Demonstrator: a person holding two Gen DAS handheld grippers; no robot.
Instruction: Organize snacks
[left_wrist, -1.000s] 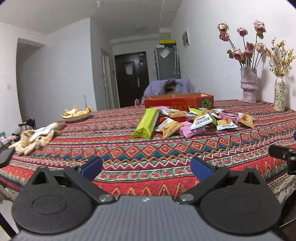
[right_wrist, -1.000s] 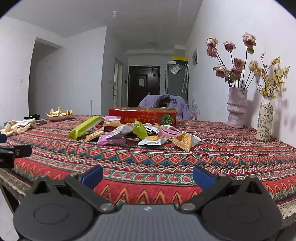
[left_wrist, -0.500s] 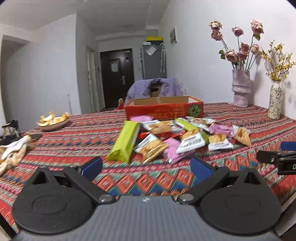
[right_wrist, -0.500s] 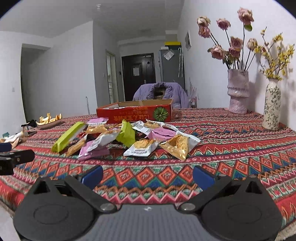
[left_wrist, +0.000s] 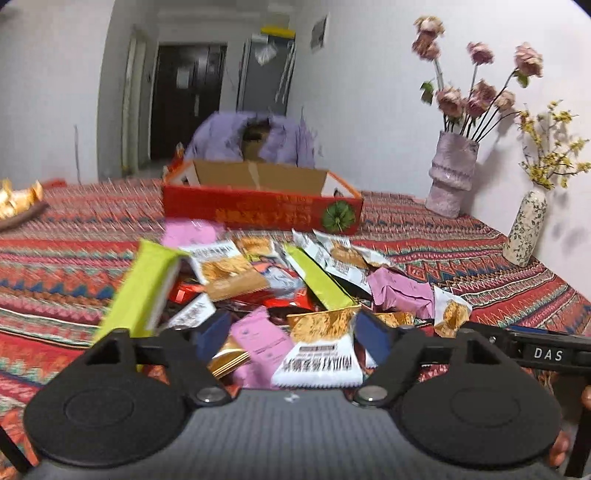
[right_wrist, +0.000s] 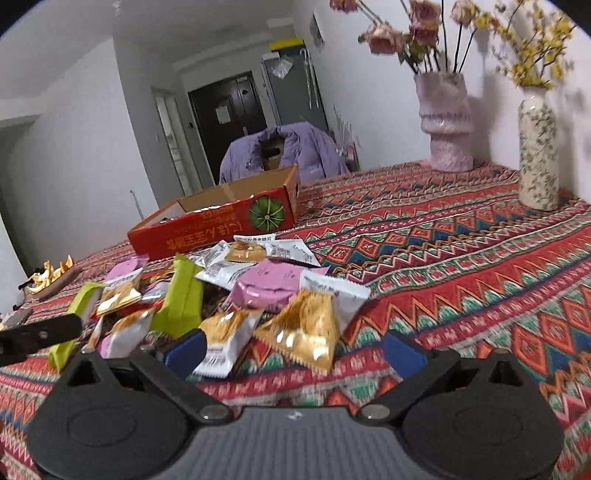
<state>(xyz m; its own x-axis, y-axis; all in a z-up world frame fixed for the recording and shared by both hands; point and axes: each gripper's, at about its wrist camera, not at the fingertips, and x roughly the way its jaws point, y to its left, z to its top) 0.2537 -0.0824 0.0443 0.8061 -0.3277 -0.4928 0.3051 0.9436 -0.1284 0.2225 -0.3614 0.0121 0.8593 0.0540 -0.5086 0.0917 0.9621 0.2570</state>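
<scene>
While both tongs hang spread over the snack pile (left_wrist: 280, 280), nothing is gripped.

Farthest left on the patterned worktop (right_wrist: 461, 266) lies a long lime-green packet (left_wrist: 142, 291), tilted against the heap. The left tongs (left_wrist: 291, 334) stand released, blue pads either side of a pink packet (left_wrist: 258, 343) and a white-and-gold sachet (left_wrist: 321, 350) without pinching them. Behind the heap sits the open red cardboard box (left_wrist: 258, 210). The right tongs (right_wrist: 293, 349) are likewise released, low at the pile's near edge, a gold foil sachet (right_wrist: 306, 332) between the pads. Rightward, well apart, stand a pink vase (right_wrist: 445, 125) and a speckled vase (right_wrist: 537, 155).
</scene>
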